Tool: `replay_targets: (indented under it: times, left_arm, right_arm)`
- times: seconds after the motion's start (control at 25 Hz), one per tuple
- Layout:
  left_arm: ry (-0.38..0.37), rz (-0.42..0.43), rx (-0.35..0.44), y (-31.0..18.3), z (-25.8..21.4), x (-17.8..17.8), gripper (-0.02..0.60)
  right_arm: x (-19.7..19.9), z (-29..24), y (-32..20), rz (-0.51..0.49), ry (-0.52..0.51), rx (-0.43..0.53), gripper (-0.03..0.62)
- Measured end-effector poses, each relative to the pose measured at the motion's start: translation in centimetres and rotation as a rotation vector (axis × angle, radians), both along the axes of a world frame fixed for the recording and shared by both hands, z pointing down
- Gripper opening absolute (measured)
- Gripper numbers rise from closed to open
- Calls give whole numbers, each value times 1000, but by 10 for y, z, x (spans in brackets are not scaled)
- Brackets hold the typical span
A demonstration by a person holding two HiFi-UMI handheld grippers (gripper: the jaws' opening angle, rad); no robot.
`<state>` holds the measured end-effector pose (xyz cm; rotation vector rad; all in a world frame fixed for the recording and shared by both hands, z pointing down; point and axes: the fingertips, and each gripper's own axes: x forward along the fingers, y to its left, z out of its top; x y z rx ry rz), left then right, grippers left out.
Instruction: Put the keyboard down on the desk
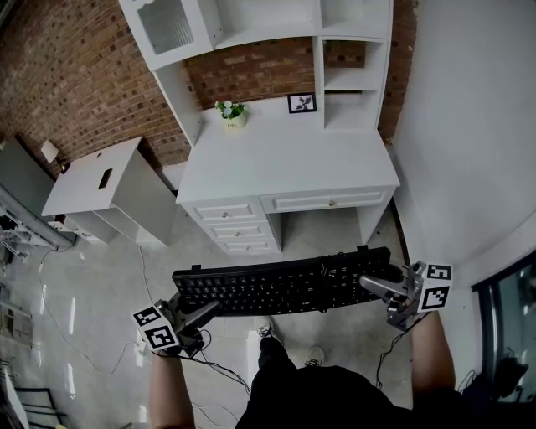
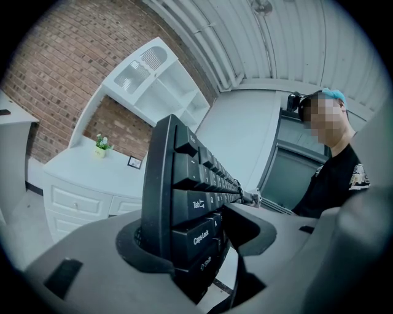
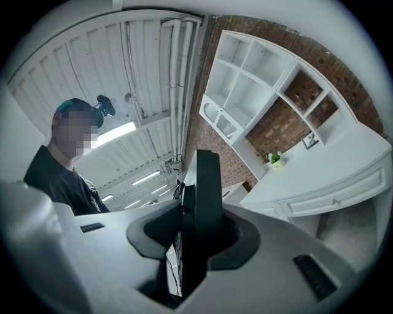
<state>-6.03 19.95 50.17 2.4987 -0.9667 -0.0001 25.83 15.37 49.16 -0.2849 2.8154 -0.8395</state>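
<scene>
A long black keyboard (image 1: 280, 285) hangs level in the air over the floor, in front of the white desk (image 1: 285, 159). My left gripper (image 1: 203, 312) is shut on its left end, by the Tab and Caps Lock keys (image 2: 196, 211). My right gripper (image 1: 374, 283) is shut on its right end, which shows edge-on (image 3: 206, 196) between the jaws. In the left gripper view the keyboard (image 2: 178, 178) runs away from the left gripper (image 2: 190, 242) toward the person. The right gripper (image 3: 196, 242) clamps the board on both faces.
A small potted plant (image 1: 232, 112) and a framed picture (image 1: 301, 102) stand at the back of the desktop, under a white hutch (image 1: 251, 25). A white cabinet (image 1: 100, 180) stands to the left. Cables (image 1: 213, 369) trail on the floor by the person's feet.
</scene>
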Motion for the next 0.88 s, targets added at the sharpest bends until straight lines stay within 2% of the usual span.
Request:
replay_targets:
  times: [0.32, 0.6, 0.88]
  left_arm:
    - [13, 15, -3, -12, 13, -2, 282]
    - [30, 31, -25, -89, 16, -36, 282]
    - [37, 56, -50, -139, 20, -67, 284]
  right_arm:
    - [-2, 8, -7, 15, 12, -5, 126]
    - [-35, 6, -78, 35, 28, -29, 126]
    - [-66, 7, -121, 65, 30, -50, 126]
